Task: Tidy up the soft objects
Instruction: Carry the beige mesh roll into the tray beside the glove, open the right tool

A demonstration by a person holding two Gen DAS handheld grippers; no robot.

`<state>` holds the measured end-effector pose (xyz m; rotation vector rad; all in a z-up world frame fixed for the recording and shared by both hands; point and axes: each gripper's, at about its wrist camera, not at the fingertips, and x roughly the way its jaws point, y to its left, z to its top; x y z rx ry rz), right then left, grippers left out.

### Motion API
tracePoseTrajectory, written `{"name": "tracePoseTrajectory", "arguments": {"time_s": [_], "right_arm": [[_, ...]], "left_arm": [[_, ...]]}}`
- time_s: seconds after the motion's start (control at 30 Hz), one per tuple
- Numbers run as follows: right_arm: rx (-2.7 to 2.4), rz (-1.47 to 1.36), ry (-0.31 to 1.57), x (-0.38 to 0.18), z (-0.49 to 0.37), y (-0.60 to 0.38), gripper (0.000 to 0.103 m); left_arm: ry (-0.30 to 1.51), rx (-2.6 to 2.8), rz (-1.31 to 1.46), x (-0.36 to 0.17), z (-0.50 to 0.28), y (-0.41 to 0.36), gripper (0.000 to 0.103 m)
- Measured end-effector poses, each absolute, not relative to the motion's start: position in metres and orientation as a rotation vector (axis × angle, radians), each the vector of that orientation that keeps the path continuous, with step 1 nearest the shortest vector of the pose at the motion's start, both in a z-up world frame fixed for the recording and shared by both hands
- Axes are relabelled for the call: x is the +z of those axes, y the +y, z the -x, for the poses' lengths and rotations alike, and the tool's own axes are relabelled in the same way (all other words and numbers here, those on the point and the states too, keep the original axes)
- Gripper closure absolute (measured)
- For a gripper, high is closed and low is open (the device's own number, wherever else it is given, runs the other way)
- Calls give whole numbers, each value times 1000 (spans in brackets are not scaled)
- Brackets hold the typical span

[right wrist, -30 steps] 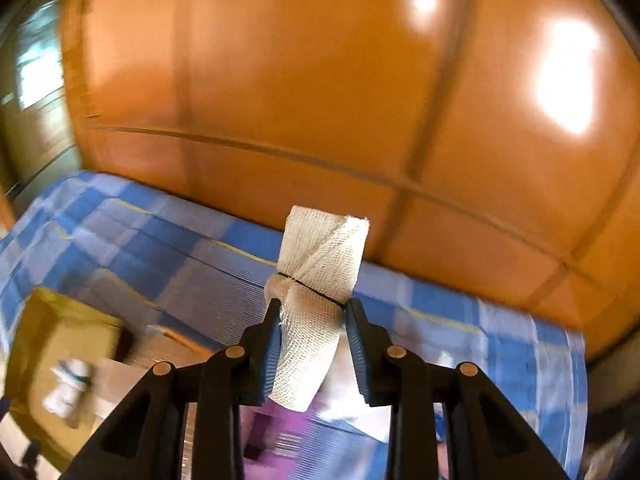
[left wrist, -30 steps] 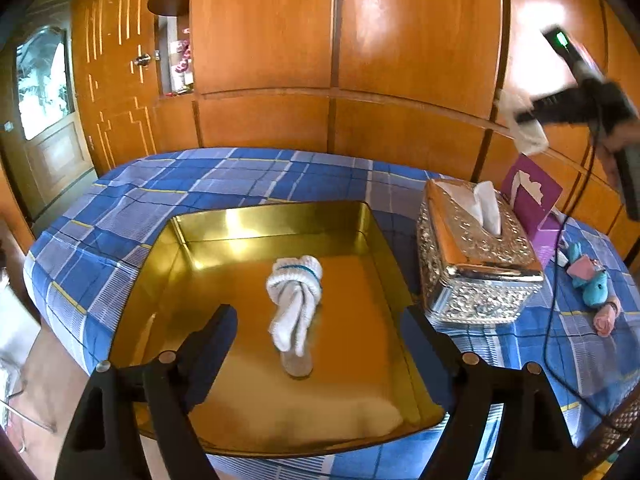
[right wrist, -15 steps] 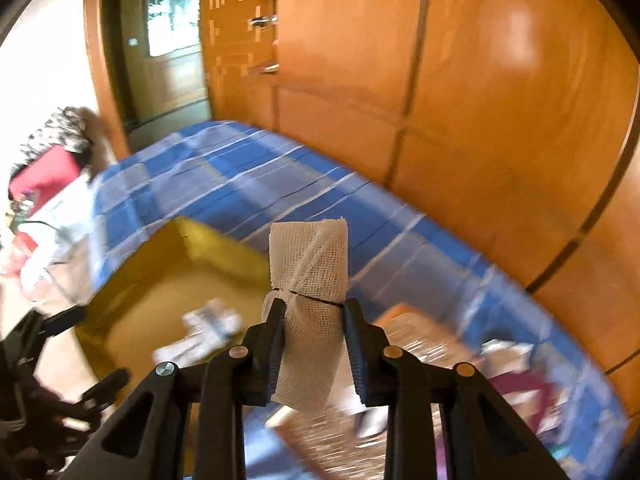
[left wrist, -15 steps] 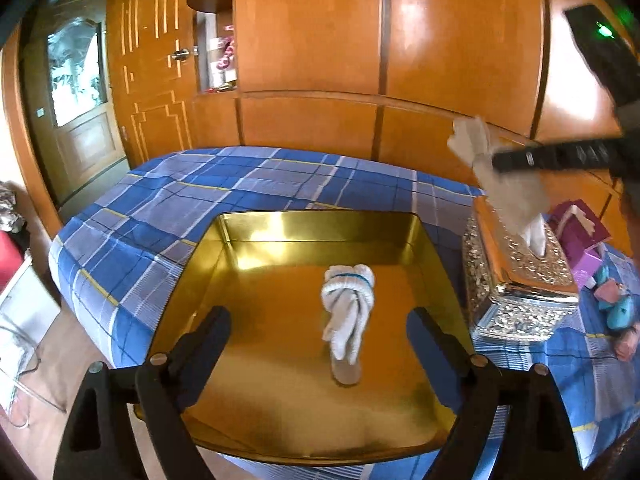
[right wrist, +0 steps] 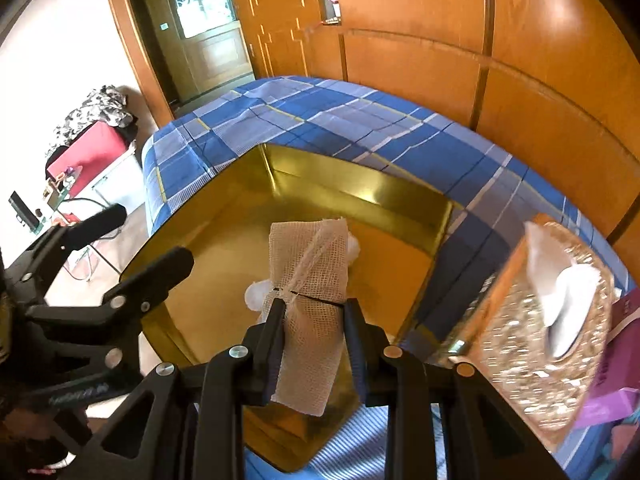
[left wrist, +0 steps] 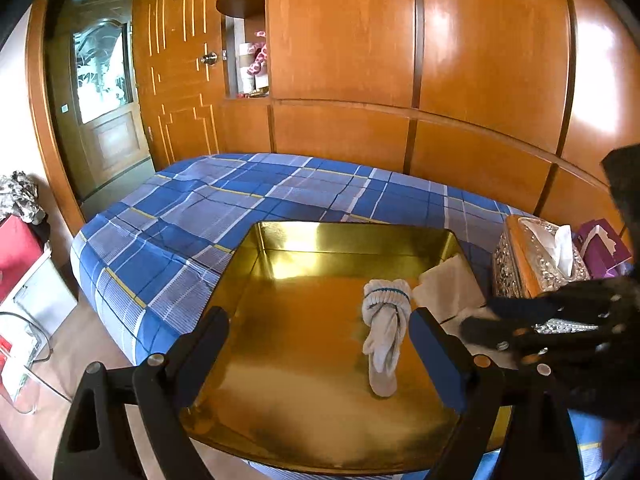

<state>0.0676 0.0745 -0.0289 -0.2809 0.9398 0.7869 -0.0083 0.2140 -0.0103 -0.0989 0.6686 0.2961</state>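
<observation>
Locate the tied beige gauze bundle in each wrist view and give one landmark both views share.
Left wrist view: tied beige gauze bundle at right of centre, over the gold metal tray's right side.
Right wrist view: bundle at centre, clamped in the right gripper.
Shared landmark: the knotted white sock, mostly hidden behind the bundle in the right view.

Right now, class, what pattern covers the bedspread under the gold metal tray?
Blue plaid bedspread with white and yellow lines, clearest in the left wrist view.

Silver tissue box (left wrist: 538, 258) on blue plaid cloth (left wrist: 256, 200), purple box (left wrist: 604, 246) beside it, wooden door (left wrist: 104, 92)
</observation>
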Motion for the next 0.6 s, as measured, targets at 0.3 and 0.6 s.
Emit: {"name": "tracePoseTrajectory", "arguments": {"time_s": [0.3,0.6], "right_arm": [[677,241,935,-39,-83,78,60],[650,206,886,-29,-76,60,59]], "left_arm": [[673,289,115,-11,8,216,11],[685,281,124,-15,6,214,11]]}}
